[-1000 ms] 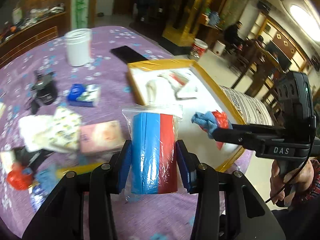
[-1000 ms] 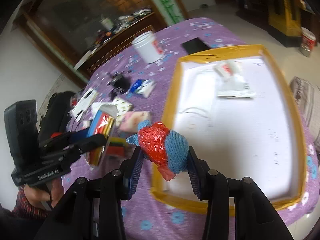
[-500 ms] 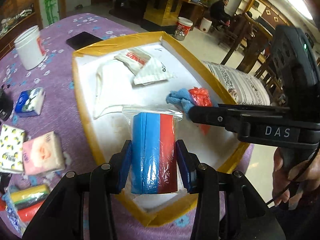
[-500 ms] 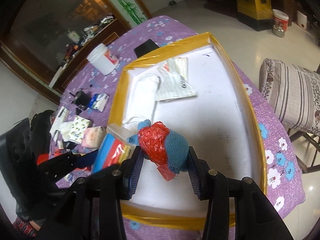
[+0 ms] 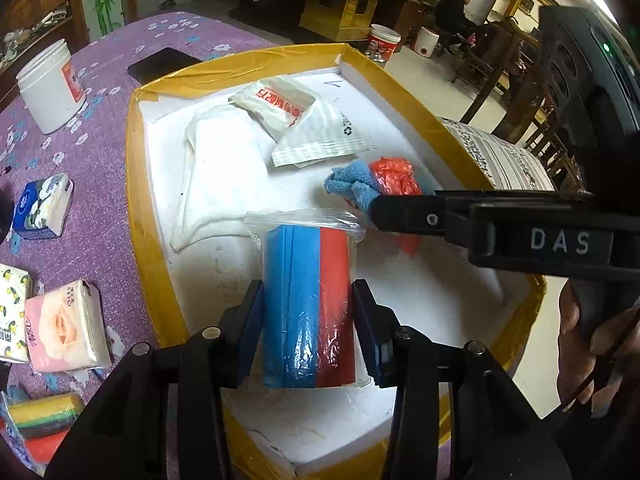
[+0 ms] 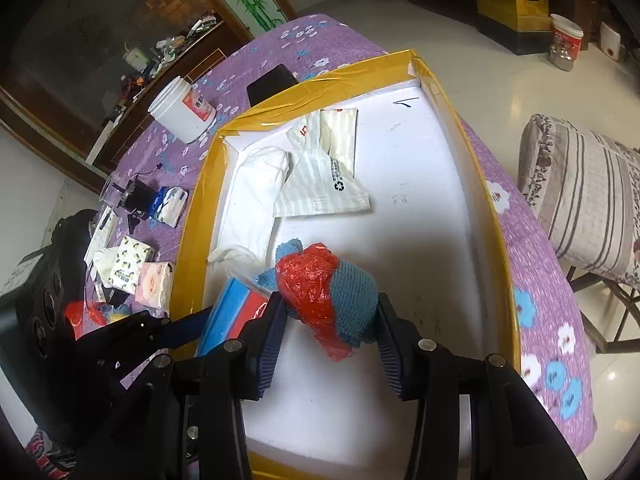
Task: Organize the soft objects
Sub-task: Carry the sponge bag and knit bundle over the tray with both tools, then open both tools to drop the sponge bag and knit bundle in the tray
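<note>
Left claw: your left gripper (image 5: 308, 320) is clamped on the bagged sponges (image 5: 310, 304), its blue pads pressed to the two long sides of the pack.
Bagged sponges: a clear zip bag holding blue and red blocks side by side; it stands upright between your fingers with the zip end pointing away from you, over the near part of the white tray (image 5: 224, 272).
Right claw: your right gripper (image 6: 330, 320) is clamped on the blue cloth bundle (image 6: 354, 296), one pad on the red plastic side and the other on the blue knit side.
Blue cloth bundle: a rolled blue cloth wrapped in crumpled red plastic; it sits crosswise between your pads, above the tray's white floor. Whether it touches the floor you cannot tell.
Claws to each other: the left one is just beside the right, on its left, both over the tray's near half.
Tray: white inside, rim taped yellow, on the purple flowered tablecloth (image 5: 100, 168).
Already in the tray: a folded white cloth (image 5: 218, 168) and flat plastic bags (image 5: 312, 128) at the far end.
Outside the tray: tissue packs (image 5: 64, 326) and a white jar (image 5: 50, 86) on the tablecloth to the left.
</note>
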{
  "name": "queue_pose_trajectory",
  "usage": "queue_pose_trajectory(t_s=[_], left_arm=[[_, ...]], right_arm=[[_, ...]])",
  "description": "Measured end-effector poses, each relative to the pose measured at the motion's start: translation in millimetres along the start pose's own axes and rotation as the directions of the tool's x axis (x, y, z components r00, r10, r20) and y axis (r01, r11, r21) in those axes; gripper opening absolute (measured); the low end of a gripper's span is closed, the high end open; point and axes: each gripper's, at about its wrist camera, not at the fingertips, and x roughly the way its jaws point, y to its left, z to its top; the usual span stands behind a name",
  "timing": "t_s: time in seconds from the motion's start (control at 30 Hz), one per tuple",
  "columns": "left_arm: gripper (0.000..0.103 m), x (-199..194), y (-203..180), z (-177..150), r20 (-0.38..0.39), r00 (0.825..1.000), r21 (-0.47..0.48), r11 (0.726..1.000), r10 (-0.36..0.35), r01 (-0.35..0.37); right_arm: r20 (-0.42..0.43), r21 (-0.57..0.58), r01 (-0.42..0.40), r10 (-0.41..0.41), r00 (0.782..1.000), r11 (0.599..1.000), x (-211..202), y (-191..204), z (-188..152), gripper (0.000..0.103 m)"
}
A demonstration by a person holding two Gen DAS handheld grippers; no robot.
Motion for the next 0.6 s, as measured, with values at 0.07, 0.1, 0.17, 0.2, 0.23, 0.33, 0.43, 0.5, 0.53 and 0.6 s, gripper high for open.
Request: queue_pose_trajectory(t_s=[0.07, 0.1, 0.17, 0.2, 0.23, 0.33, 0.43, 0.5, 0.53, 0.6], left_arm=[[0.041, 3, -1, 0, -0.007, 1.0, -0.001, 1.0, 0.002, -0.002], [0.041, 4, -1, 0, -0.008, 1.0, 0.001, 1.0, 0.005, -0.005], [0.041, 6, -3, 0, -0.012, 1.0, 0.006, 1.0, 0.006, -0.006], [0.041, 6, -4, 0, -0.013, 1.0, 0.01, 1.0, 0.008, -0.008], [0.041, 7, -4, 1, -0.011, 1.0, 0.012, 1.0, 0.008, -0.008], [0.042, 5, -7, 1, -0.016, 1.0, 0.01, 1.0, -0.011, 0.012], [0.048, 2, -7, 3, -0.009, 1.0, 0.008, 1.0, -0.017, 0.017], [0.056, -1, -5, 3, 0.003, 1.0, -0.01, 0.999, -0.03, 0.03], [0.057, -3, -5, 4, 0.009, 0.999, -0.017, 0.999, -0.039, 0.039], [0.057, -7, -5, 6, 0.023, 0.999, -0.012, 0.999, -0.039, 0.039]], right_arm=[[-0.013, -0.008, 0.003, -0.003, 1.0, 1.0, 7, 0, 5, 0.046], [-0.017, -0.01, 0.004, -0.004, 1.0, 1.0, 10, 0, 7, 0.046], [-0.02, -0.018, 0.009, -0.009, 1.0, 1.0, 14, 1, 8, 0.047], [-0.022, -0.018, 0.007, -0.008, 1.0, 1.0, 16, 0, 9, 0.047], [-0.023, -0.017, 0.005, -0.005, 1.0, 1.0, 16, -1, 9, 0.048], [-0.022, -0.008, -0.006, 0.005, 1.0, 1.0, 15, -3, 11, 0.053], [-0.018, 0.0, -0.013, 0.013, 1.0, 1.0, 10, -4, 10, 0.055], [-0.009, 0.002, -0.018, 0.018, 1.0, 1.0, 5, -4, 9, 0.058], [-0.003, 0.004, -0.019, 0.019, 1.0, 1.0, 2, -4, 7, 0.059], [0.01, 0.002, -0.018, 0.018, 1.0, 1.0, -4, -2, 4, 0.059]])
